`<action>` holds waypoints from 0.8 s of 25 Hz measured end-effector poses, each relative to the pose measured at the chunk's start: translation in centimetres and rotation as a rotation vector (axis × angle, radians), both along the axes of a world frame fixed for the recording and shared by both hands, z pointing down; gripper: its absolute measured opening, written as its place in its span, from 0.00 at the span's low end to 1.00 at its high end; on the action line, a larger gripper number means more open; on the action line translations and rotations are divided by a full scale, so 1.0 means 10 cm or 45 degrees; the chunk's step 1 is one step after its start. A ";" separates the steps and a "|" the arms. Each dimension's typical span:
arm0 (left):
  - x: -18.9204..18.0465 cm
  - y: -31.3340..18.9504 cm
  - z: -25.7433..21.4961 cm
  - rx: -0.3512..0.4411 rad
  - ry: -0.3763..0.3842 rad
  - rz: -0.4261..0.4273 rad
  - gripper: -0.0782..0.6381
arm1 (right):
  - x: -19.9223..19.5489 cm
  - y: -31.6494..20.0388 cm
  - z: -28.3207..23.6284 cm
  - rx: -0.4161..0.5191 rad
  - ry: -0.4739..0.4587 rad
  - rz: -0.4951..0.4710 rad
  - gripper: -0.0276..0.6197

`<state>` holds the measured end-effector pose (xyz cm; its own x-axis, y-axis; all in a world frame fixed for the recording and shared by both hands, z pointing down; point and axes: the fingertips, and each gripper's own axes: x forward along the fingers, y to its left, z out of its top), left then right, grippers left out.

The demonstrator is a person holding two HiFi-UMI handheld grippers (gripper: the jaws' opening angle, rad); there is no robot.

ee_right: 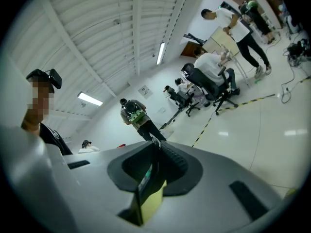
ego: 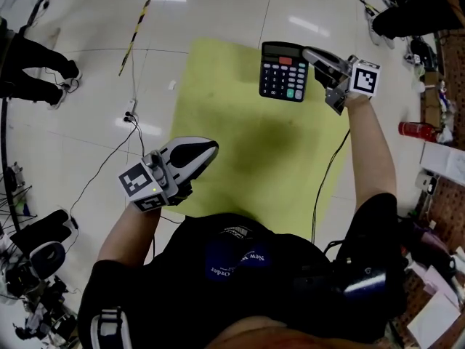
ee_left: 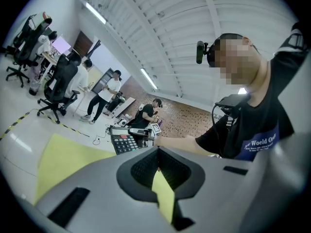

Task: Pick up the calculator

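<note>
In the head view my right gripper [ego: 314, 55] holds the black calculator [ego: 283, 71] by its right edge, in the air above the far end of the yellow mat [ego: 240, 144], keys facing up. The right gripper view shows the calculator [ee_right: 145, 183] edge-on, clamped between the jaws of the right gripper [ee_right: 155, 147]. My left gripper [ego: 211, 150] hangs over the mat's near left edge, jaws together and holding nothing. From the left gripper [ee_left: 158, 152] view, the calculator [ee_left: 124, 141] shows some way ahead, in the other gripper.
Cables [ego: 131, 115] and striped tape [ego: 142, 20] run over the pale floor left of the mat. A person's legs [ego: 36, 71] stand at the far left. A red can [ego: 415, 131] and clutter line the right side. Office chairs [ee_left: 58, 89] and several people are beyond.
</note>
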<state>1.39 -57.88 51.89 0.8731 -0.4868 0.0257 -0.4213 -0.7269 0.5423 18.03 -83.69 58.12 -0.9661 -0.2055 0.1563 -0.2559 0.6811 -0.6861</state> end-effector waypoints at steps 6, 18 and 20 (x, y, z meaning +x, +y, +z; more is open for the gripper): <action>-0.25 0.21 -0.37 0.054 -0.019 0.033 0.12 | -0.02 0.52 -0.64 0.032 -0.047 0.181 0.10; -0.74 0.87 -1.13 0.174 -0.009 0.184 0.12 | -0.09 2.09 -1.57 0.029 -0.141 0.499 0.10; -0.76 1.00 -1.19 0.187 -0.010 0.199 0.12 | -0.11 2.37 -1.71 0.042 -0.156 0.518 0.10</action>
<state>-6.25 -47.92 40.00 0.9382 -0.3449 -0.0287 -0.3012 -0.8547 0.4228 16.97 -59.98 41.07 -0.8161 -0.5771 0.0326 -0.4267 0.5635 -0.7073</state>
